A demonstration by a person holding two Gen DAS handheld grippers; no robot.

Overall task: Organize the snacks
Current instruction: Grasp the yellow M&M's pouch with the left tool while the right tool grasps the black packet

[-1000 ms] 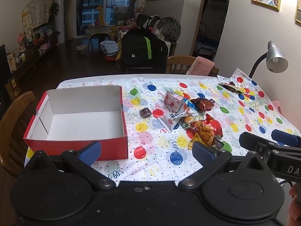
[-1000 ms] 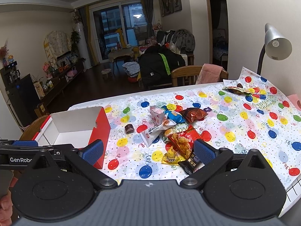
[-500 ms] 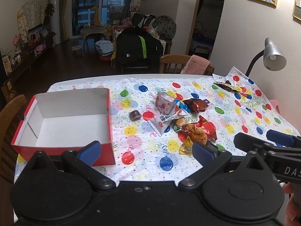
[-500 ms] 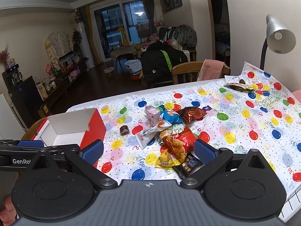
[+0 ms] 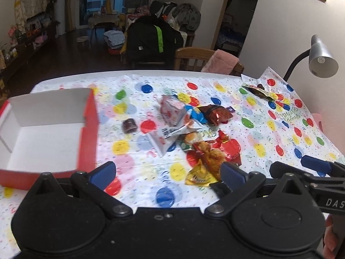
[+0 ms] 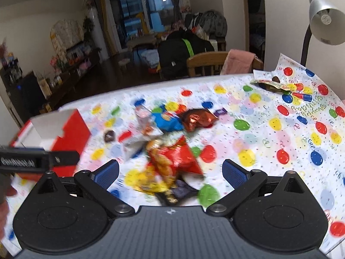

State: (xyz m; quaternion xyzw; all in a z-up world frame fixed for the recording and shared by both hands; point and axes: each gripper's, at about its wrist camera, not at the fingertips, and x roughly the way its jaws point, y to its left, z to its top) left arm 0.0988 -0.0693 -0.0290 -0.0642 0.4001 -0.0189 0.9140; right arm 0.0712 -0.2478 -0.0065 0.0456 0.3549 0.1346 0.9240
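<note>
A bench (image 5: 215, 79) draped in a balloon-printed cloth (image 5: 254, 129) is shown, with a heap of snack packets (image 5: 194, 133) lying near its middle and an empty red box (image 5: 86, 142) with a white interior set to their left. Both the left tongs (image 5: 167, 174) and the right tongs (image 6: 170, 170) are held spread wide above the near edge, with nothing gripped. Beyond the bench, a wooden chair (image 5: 192, 58) with a pink cloth, a grey lamp (image 5: 321, 58) and a dim living room with a dark bag (image 5: 151, 41) are seen.
</note>
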